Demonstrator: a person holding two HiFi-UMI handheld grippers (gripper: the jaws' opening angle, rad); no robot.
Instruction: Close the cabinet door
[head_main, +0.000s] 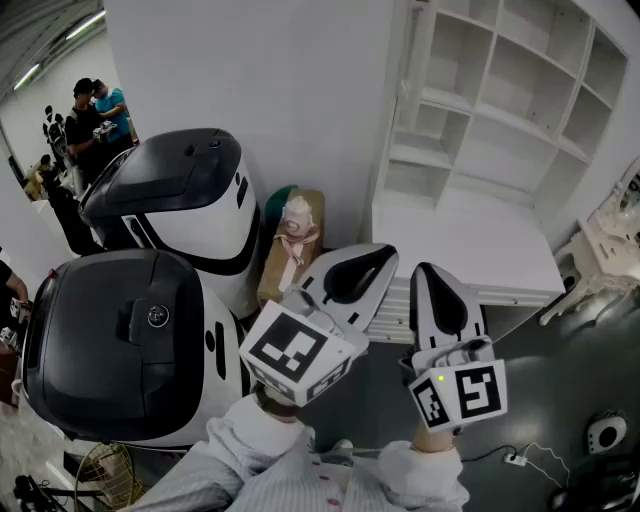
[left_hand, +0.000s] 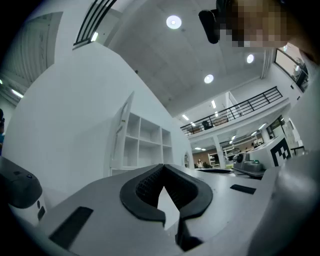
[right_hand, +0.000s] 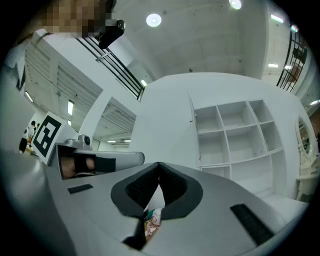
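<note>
Jaws closed and empty, the left gripper (head_main: 385, 255) and right gripper (head_main: 425, 272) hover well short of the white cabinet (head_main: 500, 120) at far right. Its door (head_main: 403, 100) appears swung open on the left, and a steady push on the free edge should shut it.

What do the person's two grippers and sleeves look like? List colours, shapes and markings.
The left gripper and right gripper are white tapered shells with black ribbed pads. Each carries a white cube with black square markers; the right cube shows a green light. The sleeves are pale fabric.
</note>
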